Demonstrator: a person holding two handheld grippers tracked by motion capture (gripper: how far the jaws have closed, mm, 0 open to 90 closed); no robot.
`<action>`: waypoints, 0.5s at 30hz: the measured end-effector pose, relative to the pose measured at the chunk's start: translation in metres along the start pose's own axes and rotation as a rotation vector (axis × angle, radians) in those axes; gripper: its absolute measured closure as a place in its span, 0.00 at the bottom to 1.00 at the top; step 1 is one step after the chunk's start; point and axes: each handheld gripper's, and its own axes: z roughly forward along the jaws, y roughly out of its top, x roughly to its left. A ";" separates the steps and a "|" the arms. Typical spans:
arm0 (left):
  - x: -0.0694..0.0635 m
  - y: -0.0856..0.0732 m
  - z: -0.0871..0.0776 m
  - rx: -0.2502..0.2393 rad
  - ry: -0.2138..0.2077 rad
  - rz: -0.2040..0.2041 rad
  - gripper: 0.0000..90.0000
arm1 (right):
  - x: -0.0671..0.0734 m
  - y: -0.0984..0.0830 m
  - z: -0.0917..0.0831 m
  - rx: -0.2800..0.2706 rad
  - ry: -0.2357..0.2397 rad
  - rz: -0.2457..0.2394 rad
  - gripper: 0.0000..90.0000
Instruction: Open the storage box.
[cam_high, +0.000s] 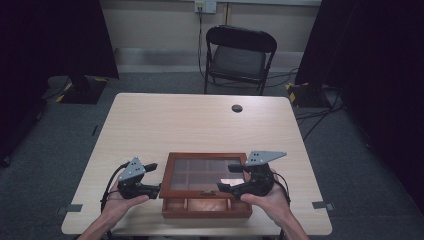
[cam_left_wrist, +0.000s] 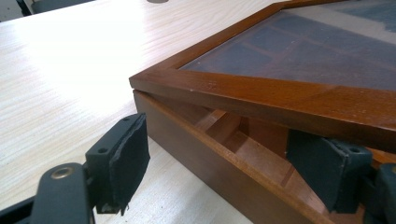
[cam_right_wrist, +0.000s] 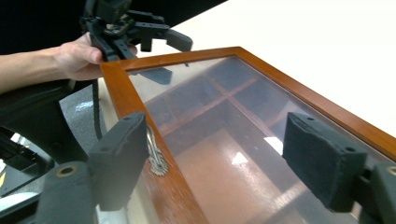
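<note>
1. Pale wood-grain table (cam_high: 165, 120) fills the middle of a grey-carpeted room, with a black folding chair (cam_high: 239, 56) beyond its far edge.
2. Near the front edge sits a reddish-brown wooden box (cam_high: 206, 207) with a glass-paned lid (cam_high: 172, 175); dividers split the inside into compartments.
3. Its lid is lifted slightly, leaving a gap above the base at the front left corner.
4. A small metal clasp (cam_right_wrist: 156, 158) sits on the lid's front frame.
5. The left gripper (cam_high: 152, 189) is released, one jaw outside the box wall and one in the gap.
6. The right gripper (cam_high: 231, 178) hangs over the glass, jaws spread, nothing between them.
7. Most of the table behind the box is bare.
</note>
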 end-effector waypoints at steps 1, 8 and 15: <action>0.000 0.000 0.000 0.001 0.000 0.004 0.23 | -0.001 -0.001 -0.001 0.004 -0.006 0.006 0.20; 0.001 0.003 -0.001 -0.010 0.002 -0.005 0.23 | -0.005 -0.001 0.002 0.033 -0.024 0.080 0.16; 0.002 0.008 -0.003 -0.030 0.009 -0.014 0.23 | -0.005 -0.005 -0.003 0.011 -0.018 0.055 0.16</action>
